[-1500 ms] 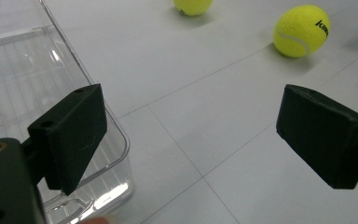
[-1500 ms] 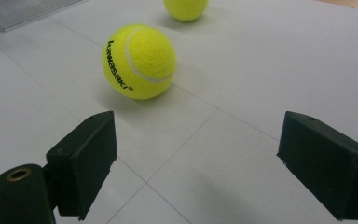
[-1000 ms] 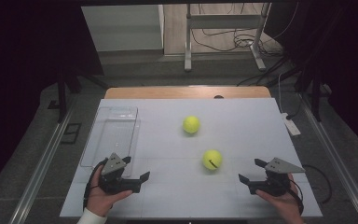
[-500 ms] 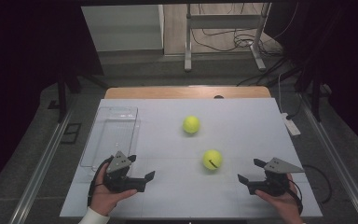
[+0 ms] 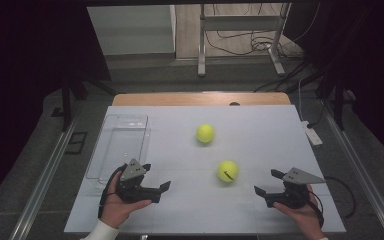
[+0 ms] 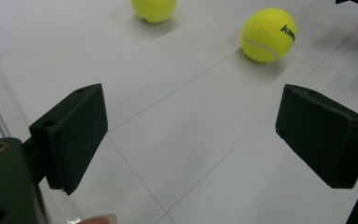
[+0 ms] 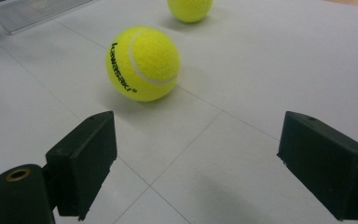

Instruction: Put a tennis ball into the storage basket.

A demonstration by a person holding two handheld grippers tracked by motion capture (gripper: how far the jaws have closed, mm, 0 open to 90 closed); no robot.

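Both the left gripper (image 5: pixel 166 186) and the right gripper (image 5: pixel 266 182) are held low over the table (image 5: pixel 260 130) with jaws wide and nothing between them. The near ball (image 5: pixel 227 171) lies between the two, the far ball (image 5: pixel 205 133) beyond, the clear tray (image 5: pixel 111 150) at the left. The near ball is best straddled squarely before closing, since it would roll if nudged.

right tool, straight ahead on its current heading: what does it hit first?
Probably the near tennis ball. The right tool stands open and empty, and the ball lies just ahead, slightly left of its centre line, so a glancing pass is possible. The far tennis ball lies beyond.
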